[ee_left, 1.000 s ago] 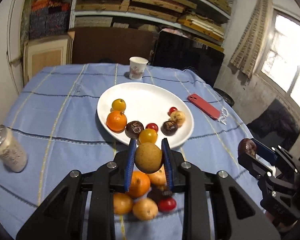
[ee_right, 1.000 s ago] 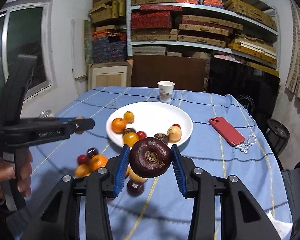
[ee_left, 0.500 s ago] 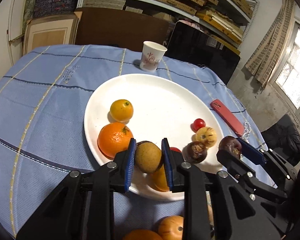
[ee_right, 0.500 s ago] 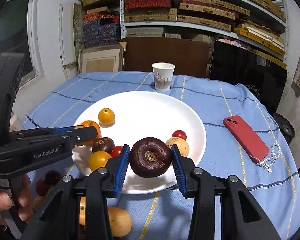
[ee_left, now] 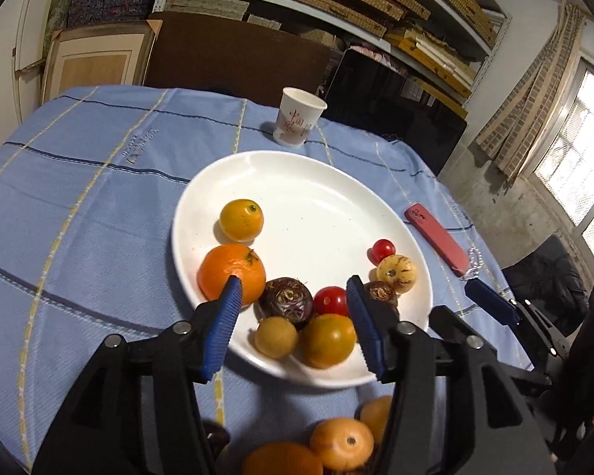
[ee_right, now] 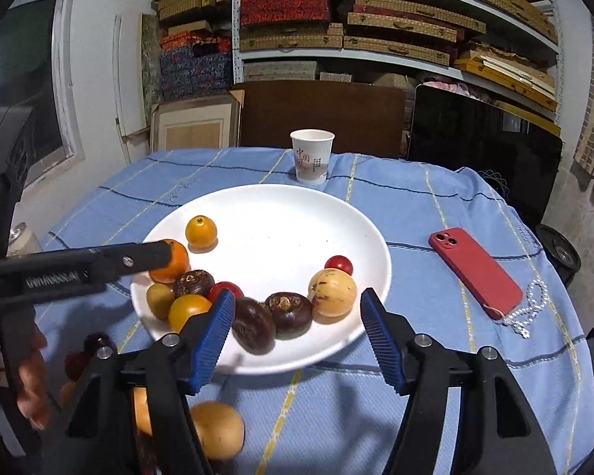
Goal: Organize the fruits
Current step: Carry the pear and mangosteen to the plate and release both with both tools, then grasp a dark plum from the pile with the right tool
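Observation:
A white plate (ee_left: 316, 198) (ee_right: 281, 213) on the blue tablecloth holds several fruits. My left gripper (ee_left: 293, 328) is open over the plate's near edge; the small brown fruit (ee_left: 276, 336) lies on the plate between its fingers, free. My right gripper (ee_right: 295, 336) is open; the dark purple fruit (ee_right: 253, 324) lies on the plate's near rim by its left finger. More loose fruits (ee_left: 340, 443) (ee_right: 217, 429) lie on the cloth in front of the plate.
A paper cup (ee_left: 299, 122) (ee_right: 312, 156) stands behind the plate. A red phone (ee_right: 475, 273) (ee_left: 435, 235) with a bead chain lies to the right. A can (ee_right: 21, 237) stands at the left table edge. Shelves and boards are behind the table.
Both grippers moved forward over the plate and opened. The brown fruit and the dark purple fruit left the jaws and now lie on the plate.

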`<move>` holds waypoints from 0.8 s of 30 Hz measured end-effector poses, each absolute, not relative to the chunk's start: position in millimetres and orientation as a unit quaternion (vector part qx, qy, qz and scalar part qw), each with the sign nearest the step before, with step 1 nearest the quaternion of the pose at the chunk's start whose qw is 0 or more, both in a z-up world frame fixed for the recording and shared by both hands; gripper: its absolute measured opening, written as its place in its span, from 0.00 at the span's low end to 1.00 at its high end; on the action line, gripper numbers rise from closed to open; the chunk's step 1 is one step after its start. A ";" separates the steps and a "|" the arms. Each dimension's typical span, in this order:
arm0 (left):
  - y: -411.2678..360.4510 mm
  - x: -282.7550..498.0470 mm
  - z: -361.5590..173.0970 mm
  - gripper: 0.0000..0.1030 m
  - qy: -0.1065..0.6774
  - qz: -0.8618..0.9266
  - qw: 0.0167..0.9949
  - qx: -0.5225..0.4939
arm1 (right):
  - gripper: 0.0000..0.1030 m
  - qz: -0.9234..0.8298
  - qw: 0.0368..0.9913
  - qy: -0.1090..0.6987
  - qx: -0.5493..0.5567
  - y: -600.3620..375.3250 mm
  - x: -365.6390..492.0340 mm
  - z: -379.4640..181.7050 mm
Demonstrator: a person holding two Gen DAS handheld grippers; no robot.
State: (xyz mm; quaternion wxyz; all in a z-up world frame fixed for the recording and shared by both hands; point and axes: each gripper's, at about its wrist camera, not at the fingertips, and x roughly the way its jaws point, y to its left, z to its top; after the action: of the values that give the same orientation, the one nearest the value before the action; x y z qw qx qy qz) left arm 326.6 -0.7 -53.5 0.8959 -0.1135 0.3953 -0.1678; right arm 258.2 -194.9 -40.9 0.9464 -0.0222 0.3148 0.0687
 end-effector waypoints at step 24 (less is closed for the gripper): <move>48.0 134.8 -45.5 0.90 0.339 -0.124 0.933 0.010 | 0.65 0.083 0.916 0.389 -0.061 -147.6 178.4 -86.1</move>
State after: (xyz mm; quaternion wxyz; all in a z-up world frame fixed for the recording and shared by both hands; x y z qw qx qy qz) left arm 134.8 48.0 -45.5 0.9327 0.0102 0.3386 -0.1236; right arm 178.4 -147.6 -86.1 0.9156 -0.0612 0.3886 0.0827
